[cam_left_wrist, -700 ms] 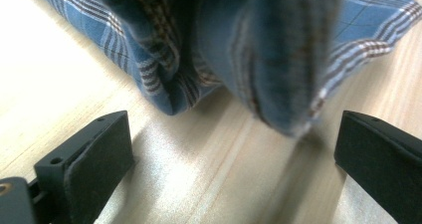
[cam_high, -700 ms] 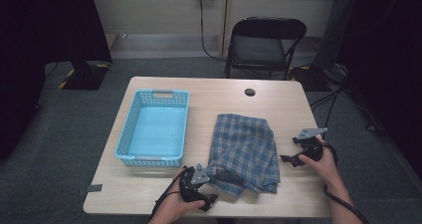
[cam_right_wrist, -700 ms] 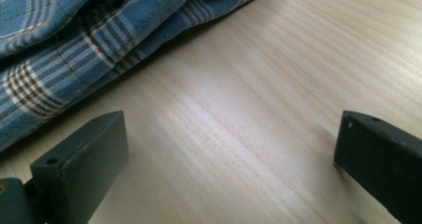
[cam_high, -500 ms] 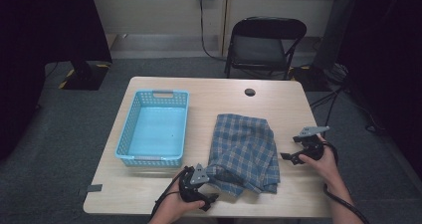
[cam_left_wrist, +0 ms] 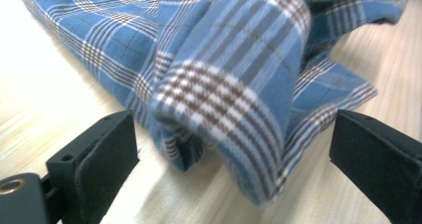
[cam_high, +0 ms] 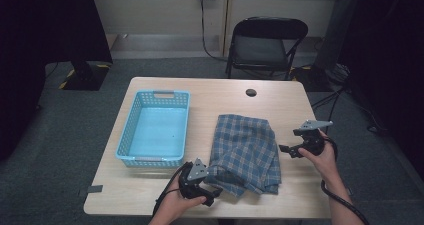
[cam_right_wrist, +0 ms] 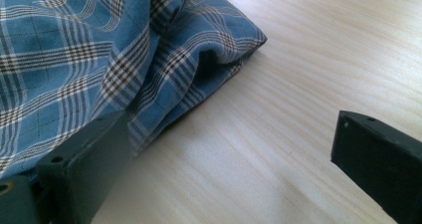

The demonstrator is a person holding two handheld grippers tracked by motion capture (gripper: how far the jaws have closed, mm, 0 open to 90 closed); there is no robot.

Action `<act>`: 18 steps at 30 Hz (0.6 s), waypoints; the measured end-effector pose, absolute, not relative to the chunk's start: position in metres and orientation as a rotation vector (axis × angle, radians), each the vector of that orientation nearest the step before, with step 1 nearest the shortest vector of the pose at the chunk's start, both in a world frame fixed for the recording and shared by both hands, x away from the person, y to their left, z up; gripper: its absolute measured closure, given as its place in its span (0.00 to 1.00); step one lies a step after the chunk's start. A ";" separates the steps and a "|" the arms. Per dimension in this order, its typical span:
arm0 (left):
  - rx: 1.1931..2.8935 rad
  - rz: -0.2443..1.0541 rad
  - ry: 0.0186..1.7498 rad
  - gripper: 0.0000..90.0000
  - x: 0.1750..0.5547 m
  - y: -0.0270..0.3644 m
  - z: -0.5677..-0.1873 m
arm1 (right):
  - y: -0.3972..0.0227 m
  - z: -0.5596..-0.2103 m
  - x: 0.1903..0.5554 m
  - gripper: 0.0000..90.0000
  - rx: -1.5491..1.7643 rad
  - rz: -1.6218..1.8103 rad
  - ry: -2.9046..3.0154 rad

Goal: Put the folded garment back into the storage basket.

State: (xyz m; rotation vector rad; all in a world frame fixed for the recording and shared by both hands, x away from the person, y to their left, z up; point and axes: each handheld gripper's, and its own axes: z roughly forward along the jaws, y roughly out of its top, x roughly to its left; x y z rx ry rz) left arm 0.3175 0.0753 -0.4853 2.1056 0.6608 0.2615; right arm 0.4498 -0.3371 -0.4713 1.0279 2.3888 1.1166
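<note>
A blue plaid cloth (cam_high: 245, 152) lies crumpled on the wooden table (cam_high: 220, 92), right of centre. My left gripper (cam_high: 212, 190) rests at the cloth's near left corner. In the left gripper view it (cam_left_wrist: 231, 129) is open, and a raised fold of the cloth (cam_left_wrist: 234, 79) sits between the jaws without being pressed. My right gripper (cam_high: 287, 149) is held just off the cloth's right edge. Its own view shows the right gripper (cam_right_wrist: 226, 134) open, the left jaw against the edge of the cloth (cam_right_wrist: 74, 50) and bare table under the gap.
A light blue plastic basket (cam_high: 129, 135) stands left of the cloth, with nothing in it. A small dark round cap (cam_high: 251, 92) sits in the table near the far edge. A black folding chair (cam_high: 265, 45) stands beyond the table.
</note>
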 end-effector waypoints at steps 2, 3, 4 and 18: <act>2.103 0.266 0.652 0.05 0.317 0.074 -0.483 | -0.335 -0.470 0.450 0.01 1.024 1.121 2.390; 2.106 0.266 0.641 0.05 0.317 0.073 -0.482 | -0.335 -0.469 0.450 0.01 1.021 1.133 2.387; 2.103 0.267 0.642 0.05 0.317 0.073 -0.481 | -0.334 -0.467 0.450 0.01 1.021 1.153 2.386; 2.115 0.298 0.656 0.05 0.328 0.064 -0.478 | -0.310 -0.461 0.453 0.02 0.947 1.212 2.401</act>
